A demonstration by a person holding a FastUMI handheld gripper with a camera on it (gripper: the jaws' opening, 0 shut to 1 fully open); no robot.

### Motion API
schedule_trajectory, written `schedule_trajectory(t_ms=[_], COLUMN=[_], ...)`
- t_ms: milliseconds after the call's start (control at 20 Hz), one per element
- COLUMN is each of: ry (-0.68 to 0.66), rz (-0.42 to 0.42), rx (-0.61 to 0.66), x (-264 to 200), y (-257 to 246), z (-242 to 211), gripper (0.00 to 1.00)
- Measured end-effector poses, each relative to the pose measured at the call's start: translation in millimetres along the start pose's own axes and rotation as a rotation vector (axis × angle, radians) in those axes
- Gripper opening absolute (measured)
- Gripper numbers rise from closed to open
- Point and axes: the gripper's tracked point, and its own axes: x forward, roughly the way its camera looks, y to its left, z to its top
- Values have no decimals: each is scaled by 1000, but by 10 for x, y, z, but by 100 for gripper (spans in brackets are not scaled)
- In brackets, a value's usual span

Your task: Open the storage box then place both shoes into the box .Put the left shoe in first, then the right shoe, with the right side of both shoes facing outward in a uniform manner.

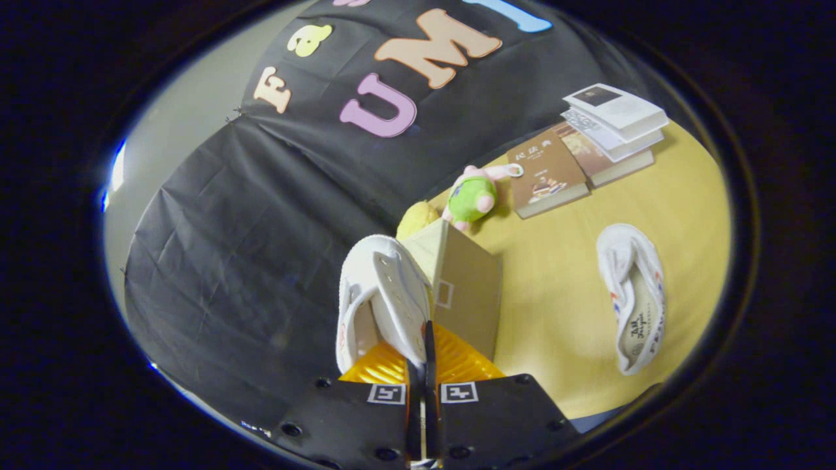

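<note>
Pinching the white shoe (pixel 379 297) by its upper edge, my gripper (pixel 423 372) has both fingers nearly closed on the thin fabric, so the shoe hangs lifted just ahead of them. Right of it stands the cardboard storage box (pixel 467 294), its flap up. Farther right on the yellow table (pixel 562 326) the second shoe (pixel 632 297) lies waiting; books (pixel 588 156) and a plush toy (pixel 471 196) sit beyond.

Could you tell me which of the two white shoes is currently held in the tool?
The white shoe beside the cardboard box; the tool is pinching its edge. The other shoe lies untouched on the yellow table.
</note>
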Motion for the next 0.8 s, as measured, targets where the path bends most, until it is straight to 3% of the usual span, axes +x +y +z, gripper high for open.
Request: schedule_trajectory(t_ms=[250,350,800], ry=[76,105,149], rz=[58,41,-271], rx=[121,182,276], x=[610,896,1829], y=[549,626,64], z=[-88,-121,-349], gripper=[6,6,6])
